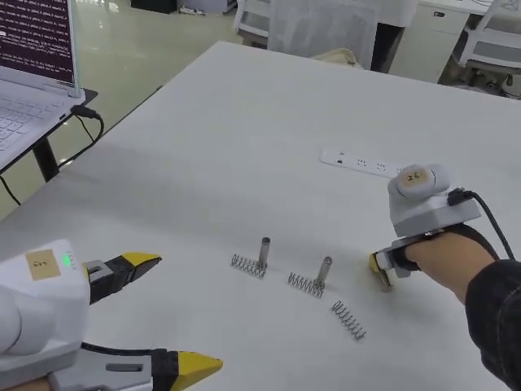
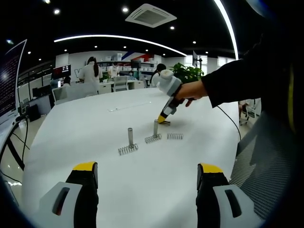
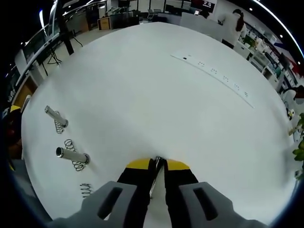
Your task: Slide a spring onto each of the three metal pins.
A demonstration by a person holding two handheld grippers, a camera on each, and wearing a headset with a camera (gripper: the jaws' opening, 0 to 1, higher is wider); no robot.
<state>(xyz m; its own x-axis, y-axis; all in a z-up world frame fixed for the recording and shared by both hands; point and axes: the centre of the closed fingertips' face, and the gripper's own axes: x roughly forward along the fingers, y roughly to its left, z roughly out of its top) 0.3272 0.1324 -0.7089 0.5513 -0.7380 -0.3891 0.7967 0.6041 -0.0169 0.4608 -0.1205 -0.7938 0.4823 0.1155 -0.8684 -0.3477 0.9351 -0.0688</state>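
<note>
Clamping a metal pin [image 3: 155, 181] at the table [image 1: 244, 147]: right gripper [image 3: 157, 164] | left gripper [image 1: 186, 312]: jaws wide apart | two upright pins [image 1: 264, 251] [image 1: 324, 269], spring at each base [image 1: 248, 265] [image 1: 305, 283], third spring [image 1: 348, 319] apart.

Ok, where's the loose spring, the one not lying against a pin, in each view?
Head view: loose spring low, right of centre, right of and nearer than the standing pin.
Left gripper view: loose spring near centre, right of that standing pin.
Right gripper view: loose spring lower left, below that standing pin.
Shared landmark: white power strip, farther off in all three.
</note>
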